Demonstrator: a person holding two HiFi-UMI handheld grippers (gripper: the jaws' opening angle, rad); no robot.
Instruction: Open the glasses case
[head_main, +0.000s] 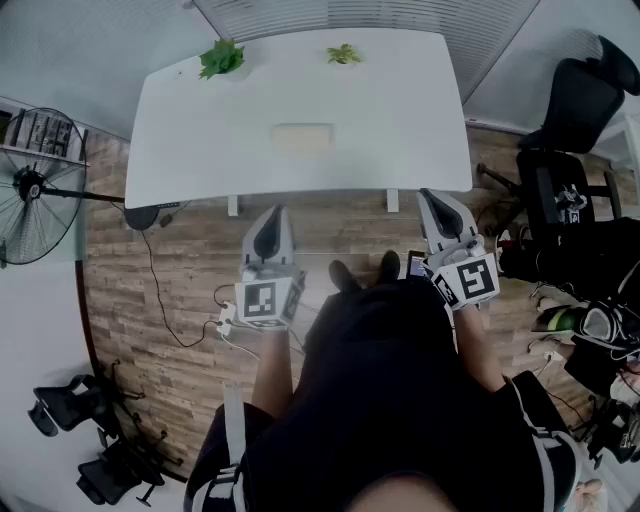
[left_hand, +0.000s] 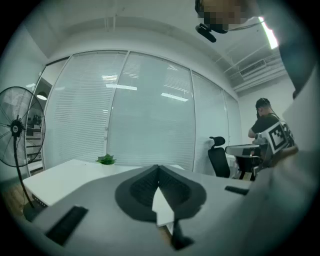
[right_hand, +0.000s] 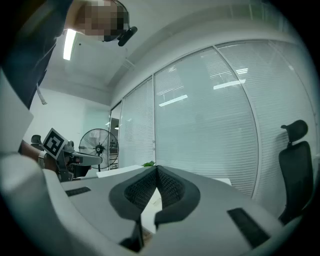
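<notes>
Wooden floor (head_main: 150, 300) is seen under a white table (head_main: 200, 150), and window blinds (left_hand: 150, 115) are seen behind it. Two small green plants are set at the far edge of the table, one at the left (head_main: 221, 58) and one nearer the middle (head_main: 344, 54). The glasses case (head_main: 302, 137), pale and long, is laid flat near the middle of the table. It is seen only as a soft, blurry shape, so its lid cannot be made out. A big fan (head_main: 35, 190) is stood on the floor at the left, and black chairs (head_main: 575, 110) are placed at the right.

Both grippers are held out in front of the person, over the floor, just short of the table's near edge. The left gripper (head_main: 271, 215) is pointed toward the table and tipped down a little. Its jaws are pressed together at the tips, and nothing is held between them. The right gripper (head_main: 432, 200) is held level, near the table's right corner. Its jaws are closed tight too, and nothing is gripped.

The glasses case is found well apart from both grippers, farther across the table. From the head view it is seen between the two of them.
</notes>
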